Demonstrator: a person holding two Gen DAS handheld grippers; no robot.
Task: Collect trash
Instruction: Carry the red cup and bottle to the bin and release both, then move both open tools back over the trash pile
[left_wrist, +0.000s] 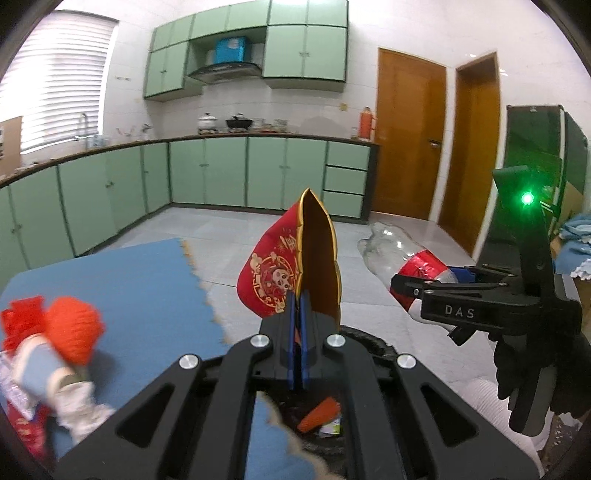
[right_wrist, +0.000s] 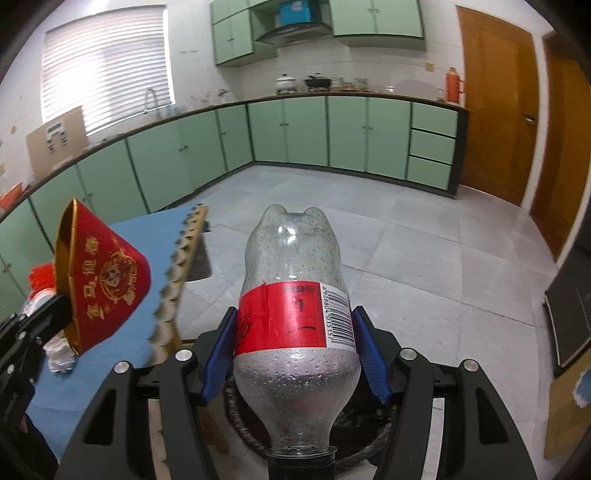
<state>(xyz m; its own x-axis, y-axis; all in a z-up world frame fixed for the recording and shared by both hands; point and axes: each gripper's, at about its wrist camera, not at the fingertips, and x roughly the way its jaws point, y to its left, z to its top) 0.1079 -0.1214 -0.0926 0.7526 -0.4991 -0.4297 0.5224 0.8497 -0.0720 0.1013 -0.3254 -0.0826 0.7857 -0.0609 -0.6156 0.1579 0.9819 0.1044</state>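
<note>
My left gripper (left_wrist: 298, 299) is shut on the rim of a crushed red paper cup (left_wrist: 273, 273) with a gold inside, held out in front of me. In the right wrist view the same cup (right_wrist: 107, 280) hangs at the left, in the left gripper (right_wrist: 62, 306). My right gripper (right_wrist: 295, 325) is shut on a clear plastic bottle (right_wrist: 295, 266), its blue pads (right_wrist: 221, 343) pressing both sides of the red label. The cap end points at the camera. Below both grippers sits a black-lined bin (left_wrist: 373, 345) holding an orange scrap (left_wrist: 319, 413) and a wrapper.
A blue-topped table (left_wrist: 147, 280) with a ragged edge lies to the left. On it are a red woolly item (left_wrist: 74, 325) and crumpled pale wrappers (left_wrist: 77, 402). Green cabinets (right_wrist: 295, 133) line the far walls, and wooden doors (right_wrist: 495, 99) stand to the right across a tiled floor.
</note>
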